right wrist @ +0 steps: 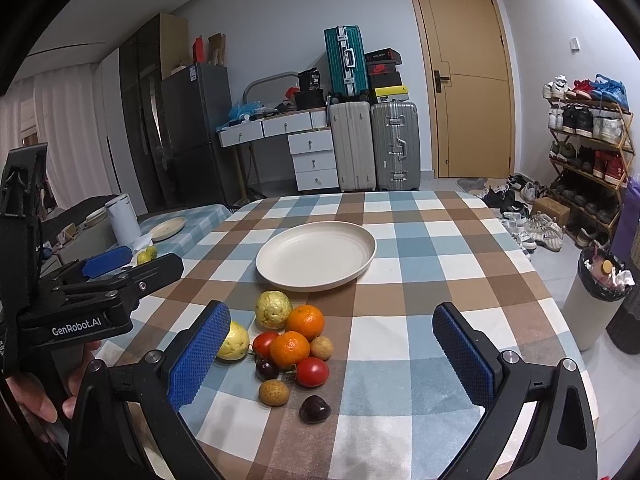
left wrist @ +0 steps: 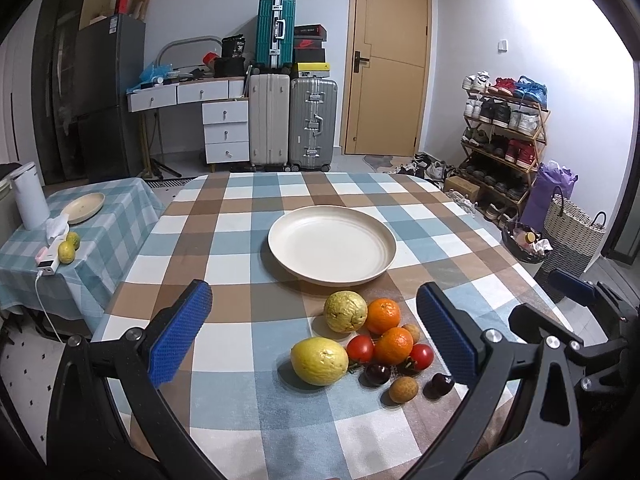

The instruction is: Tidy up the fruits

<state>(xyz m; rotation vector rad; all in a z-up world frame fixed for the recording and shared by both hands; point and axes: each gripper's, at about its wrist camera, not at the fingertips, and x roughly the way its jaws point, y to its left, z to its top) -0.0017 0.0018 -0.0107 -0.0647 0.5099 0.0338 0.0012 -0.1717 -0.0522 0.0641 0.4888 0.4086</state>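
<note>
A pile of fruit lies on the checked tablecloth in front of an empty cream plate, which also shows in the right wrist view. It holds two yellow-green guavas, two oranges, red tomatoes, dark cherries and brown lychees. My left gripper is open and empty, hovering just before the pile. My right gripper is open and empty, also near the pile.
A side table on the left holds a small plate, a white kettle and two limes. Beyond the table stand suitcases, a shoe rack and bins on the right.
</note>
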